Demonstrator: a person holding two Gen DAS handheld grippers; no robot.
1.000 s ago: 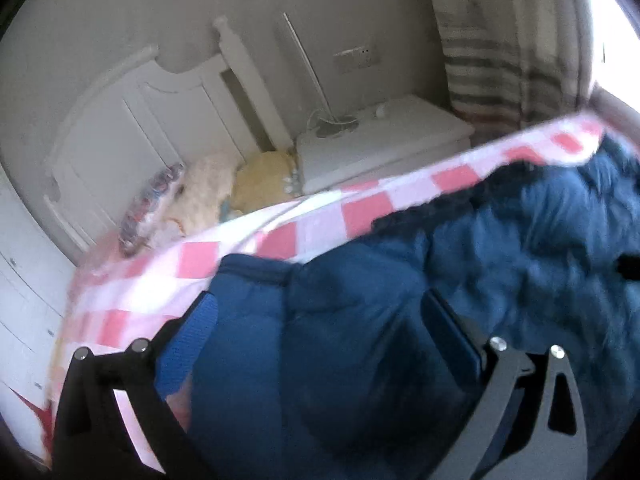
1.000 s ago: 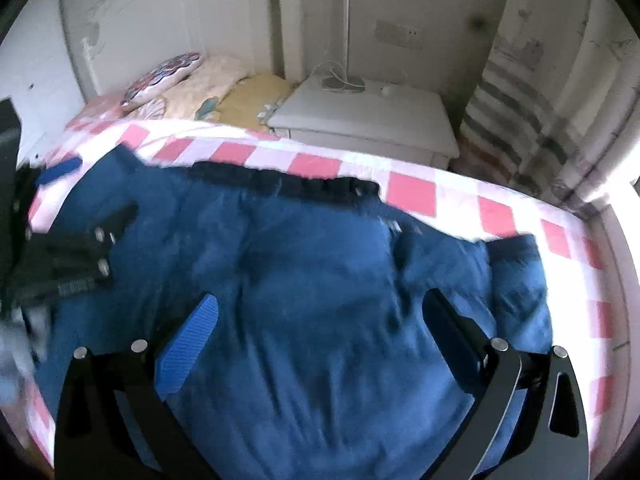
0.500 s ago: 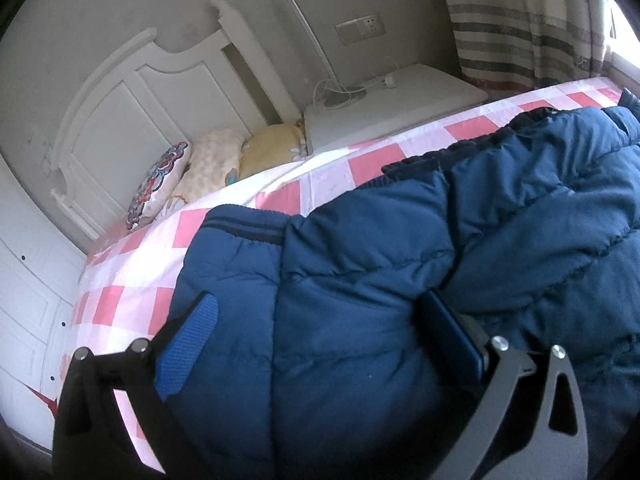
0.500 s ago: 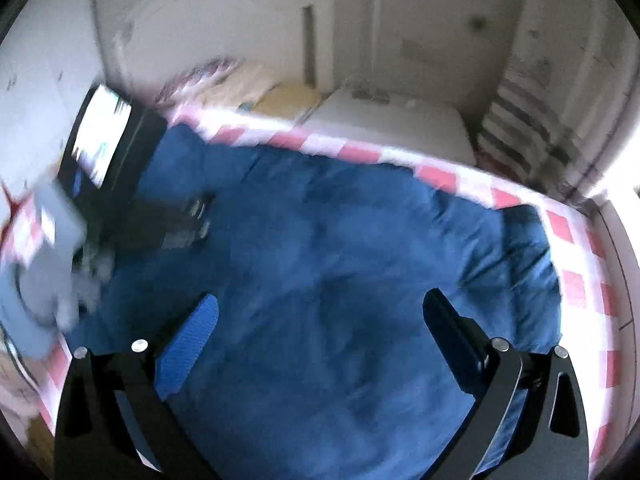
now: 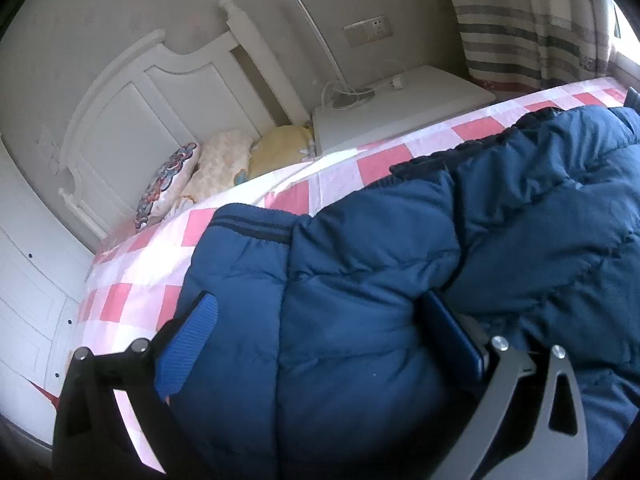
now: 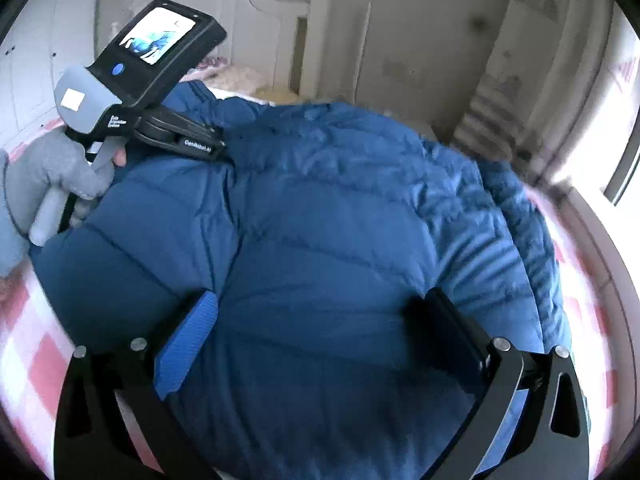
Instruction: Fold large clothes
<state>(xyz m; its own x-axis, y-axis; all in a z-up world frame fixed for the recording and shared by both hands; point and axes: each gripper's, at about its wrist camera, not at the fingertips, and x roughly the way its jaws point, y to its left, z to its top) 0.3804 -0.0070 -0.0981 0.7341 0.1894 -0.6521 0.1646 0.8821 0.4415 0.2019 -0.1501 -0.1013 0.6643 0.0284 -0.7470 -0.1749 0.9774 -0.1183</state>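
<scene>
A dark blue puffer jacket [image 5: 400,264] lies bunched on a bed with a pink and white checked sheet [image 5: 132,264]. My left gripper [image 5: 316,328] is wide open with the jacket's padded fabric bulging between its fingers, low against the jacket's left end. In the right wrist view the jacket [image 6: 340,216] fills the middle, mounded up. My right gripper [image 6: 320,332] is wide open, close over the near part of the jacket. The left hand-held gripper's body [image 6: 132,80] shows at the upper left, its front pressed into the jacket.
A white headboard [image 5: 152,100] and several pillows [image 5: 192,176] are at the far end of the bed. A white nightstand [image 5: 400,104] with a cable stands beside it. Striped curtains [image 5: 540,28] hang at the right, by a bright window [image 6: 624,120].
The right gripper has come down and forward close over the jacket, which now looks mounded. The left gripper has settled lower against the jacket's left end. Both jaws have stayed wide open.
</scene>
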